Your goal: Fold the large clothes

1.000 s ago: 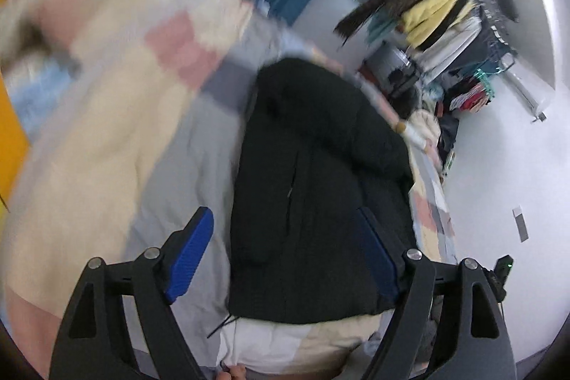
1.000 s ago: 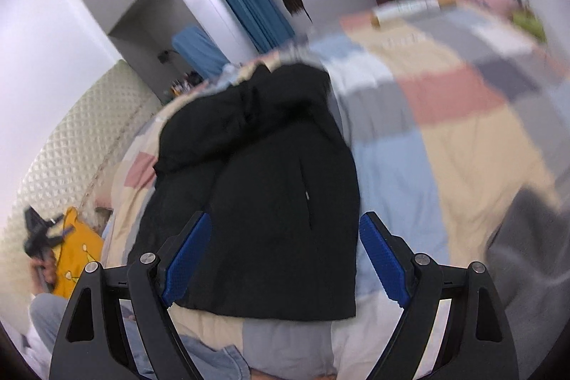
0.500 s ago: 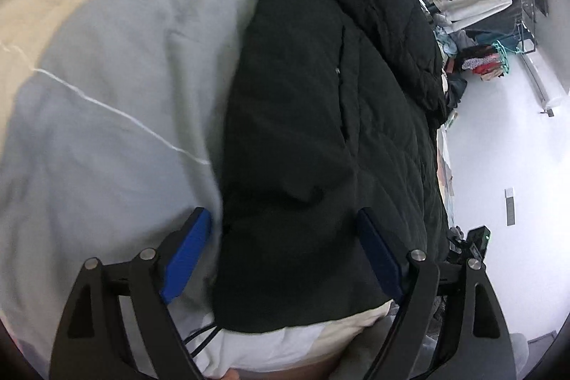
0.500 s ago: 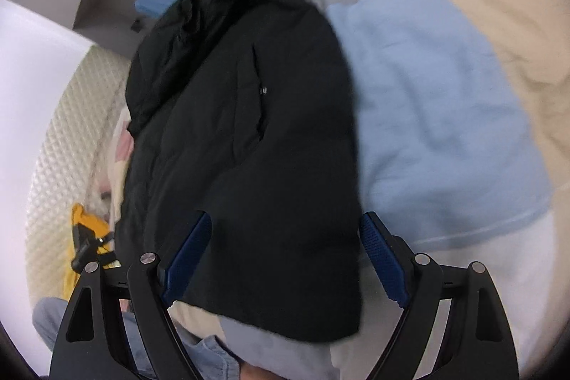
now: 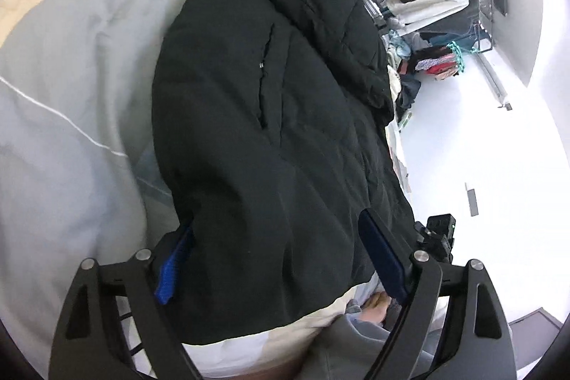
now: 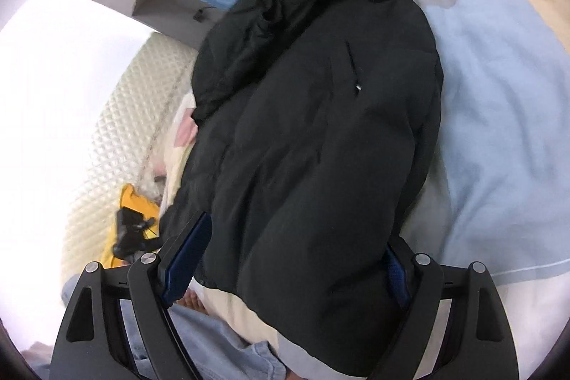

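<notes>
Jacket [image 5: 270,116], black and puffy, lies flat on the patchwork duvet [image 6: 498,66] of the bed, hem nearest both grippers. Left gripper [image 5: 281,259] and right gripper [image 6: 292,259] each straddle a hem corner with fingers spread wide, nothing pinched yet. Risk, as I judge it: slick padded fabric bunches or slips on closing, or the fingers snag the duvet underneath and drag it into the fold.
</notes>
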`<state>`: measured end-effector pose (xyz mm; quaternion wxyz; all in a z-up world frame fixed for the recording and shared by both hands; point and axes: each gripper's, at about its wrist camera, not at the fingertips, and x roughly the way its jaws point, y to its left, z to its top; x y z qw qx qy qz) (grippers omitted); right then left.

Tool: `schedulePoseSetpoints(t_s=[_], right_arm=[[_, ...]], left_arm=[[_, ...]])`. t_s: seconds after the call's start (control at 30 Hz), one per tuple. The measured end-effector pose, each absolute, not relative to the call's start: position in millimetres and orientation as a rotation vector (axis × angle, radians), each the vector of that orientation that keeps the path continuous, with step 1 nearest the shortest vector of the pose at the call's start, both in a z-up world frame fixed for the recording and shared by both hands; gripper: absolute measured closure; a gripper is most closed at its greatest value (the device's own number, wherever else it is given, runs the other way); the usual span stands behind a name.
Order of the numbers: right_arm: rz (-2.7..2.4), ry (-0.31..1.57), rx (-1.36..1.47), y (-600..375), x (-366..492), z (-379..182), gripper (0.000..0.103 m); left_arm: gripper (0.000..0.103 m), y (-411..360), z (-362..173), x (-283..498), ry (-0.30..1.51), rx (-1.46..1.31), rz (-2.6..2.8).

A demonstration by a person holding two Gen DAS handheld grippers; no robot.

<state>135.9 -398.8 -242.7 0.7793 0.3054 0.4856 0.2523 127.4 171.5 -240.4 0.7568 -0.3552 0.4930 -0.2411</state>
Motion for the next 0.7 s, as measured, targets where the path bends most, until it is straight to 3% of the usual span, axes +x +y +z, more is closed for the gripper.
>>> schedulePoseSetpoints(t_s=[0.13,0.17,0.23,0.27,0.3,0.37,0.5,0.7], right_arm=[[0.476,1.129,0.631,-393,145,-261,0.029],[0.471,1.136,0.629,-393,145,-261,0.031],[0.473,1.131,0.604,-390,144,-254,0.053],[0.475,1.122,0.588,-389,143,-247,0.064],[0.481,1.11,0.572,-387,142,-239,0.068],[0.489,1.09,0.546,-386,141,-224,0.08],[0.521,1.0,0.517,-379,142,-173,0.085],[0.571,0.879,0.484,-371,135,-102,0.087]], left_arm=[[0.021,160,-259,134,1.158,-0.736,-0.465],[0.026,159,-261,135,1.169,-0.72,-0.457],[0.038,155,-255,135,1.175,-0.699,-0.461],[0.052,152,-252,136,1.174,-0.701,-0.465],[0.065,154,-246,137,1.17,-0.701,-0.467],[0.079,158,-235,138,1.158,-0.698,-0.462],[0.091,174,-196,134,1.074,-0.738,-0.451],[0.094,196,-131,126,0.928,-0.754,-0.435]])
